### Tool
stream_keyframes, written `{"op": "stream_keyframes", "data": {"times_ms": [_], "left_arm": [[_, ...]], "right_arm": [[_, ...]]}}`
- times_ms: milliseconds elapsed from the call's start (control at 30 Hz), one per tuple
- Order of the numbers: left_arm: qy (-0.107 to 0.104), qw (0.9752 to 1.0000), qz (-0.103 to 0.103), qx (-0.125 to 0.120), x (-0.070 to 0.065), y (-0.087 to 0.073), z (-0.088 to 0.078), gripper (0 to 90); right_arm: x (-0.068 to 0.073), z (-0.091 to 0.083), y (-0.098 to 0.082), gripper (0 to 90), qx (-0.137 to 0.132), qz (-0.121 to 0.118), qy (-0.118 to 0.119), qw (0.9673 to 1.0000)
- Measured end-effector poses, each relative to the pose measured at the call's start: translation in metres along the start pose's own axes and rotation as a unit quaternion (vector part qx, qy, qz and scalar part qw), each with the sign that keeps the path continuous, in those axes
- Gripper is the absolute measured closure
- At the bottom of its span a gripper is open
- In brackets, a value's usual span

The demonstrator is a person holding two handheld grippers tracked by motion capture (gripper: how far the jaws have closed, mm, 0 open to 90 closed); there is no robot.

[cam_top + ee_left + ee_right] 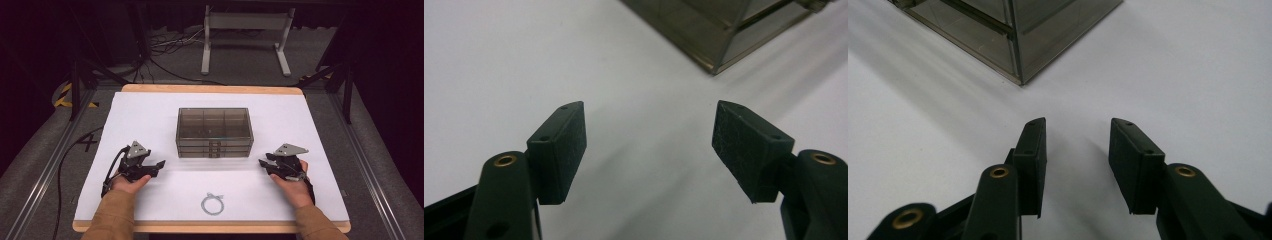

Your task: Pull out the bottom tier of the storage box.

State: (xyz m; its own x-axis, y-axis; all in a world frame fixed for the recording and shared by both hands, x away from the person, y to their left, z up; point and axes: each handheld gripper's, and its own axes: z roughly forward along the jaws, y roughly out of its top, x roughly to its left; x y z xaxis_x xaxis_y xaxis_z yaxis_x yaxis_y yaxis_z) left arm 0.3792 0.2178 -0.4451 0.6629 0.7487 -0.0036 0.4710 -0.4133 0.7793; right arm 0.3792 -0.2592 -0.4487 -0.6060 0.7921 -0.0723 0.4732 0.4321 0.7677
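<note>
The left gripper (pixel 159 164) stood wide open, pads (pixel 565 150) bare, nothing between them. The right gripper (pixel 262 162) was open more narrowly, likewise holding nothing. Both rested low over the white table (pixel 150 110), flanking the smoked drawer box (pixel 214 131) without touching it. A coiled cable (pixel 213 204) lay near the front edge, between the hands.

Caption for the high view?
Two hand-held grippers, left gripper and right gripper, open either side of a smoky drawer box; coiled cable in front.

I work in a lab: dark curtains, floor cables (pixel 165 47), metal rails (pixel 42 170), hazard tape (pixel 64 95) around my desk (pixel 150 107).
</note>
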Motion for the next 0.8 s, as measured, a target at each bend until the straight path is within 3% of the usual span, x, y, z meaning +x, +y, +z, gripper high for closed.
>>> {"op": "stream_keyframes", "data": {"times_ms": [67,100,133,300,500,800], "left_arm": [[-0.007,1.0000,-0.003,-0.004,0.0011,-0.0014,0.0001,31.3],[-0.032,0.9993,-0.012,-0.013,0.0057,-0.0043,-0.0006,31.2],[-0.039,0.9989,-0.015,-0.018,0.0063,-0.0047,-0.0012,31.3],[-0.062,0.9968,-0.021,-0.046,0.0049,-0.0067,-0.0037,32.4],[-0.061,0.9952,-0.038,-0.067,0.0054,-0.0086,-0.0054,33.2],[-0.052,0.9957,-0.040,-0.066,0.0067,-0.0090,-0.0053,33.7]], "right_arm": [[-0.0004,0.0001,0.0000,59.9,0.000,0.001,0.002,1.0000],[-0.0005,0.0000,0.0000,59.9,0.000,0.002,0.002,1.0000],[-0.0005,0.0000,0.0000,59.9,0.000,0.002,0.002,1.0000],[-0.0015,-0.0003,0.0003,59.9,0.001,0.005,0.005,1.0000],[-0.0005,-0.0008,0.0006,59.5,0.001,0.002,0.003,1.0000],[0.0018,-0.0038,0.0019,59.8,-0.001,0.005,0.011,0.9999]]}}
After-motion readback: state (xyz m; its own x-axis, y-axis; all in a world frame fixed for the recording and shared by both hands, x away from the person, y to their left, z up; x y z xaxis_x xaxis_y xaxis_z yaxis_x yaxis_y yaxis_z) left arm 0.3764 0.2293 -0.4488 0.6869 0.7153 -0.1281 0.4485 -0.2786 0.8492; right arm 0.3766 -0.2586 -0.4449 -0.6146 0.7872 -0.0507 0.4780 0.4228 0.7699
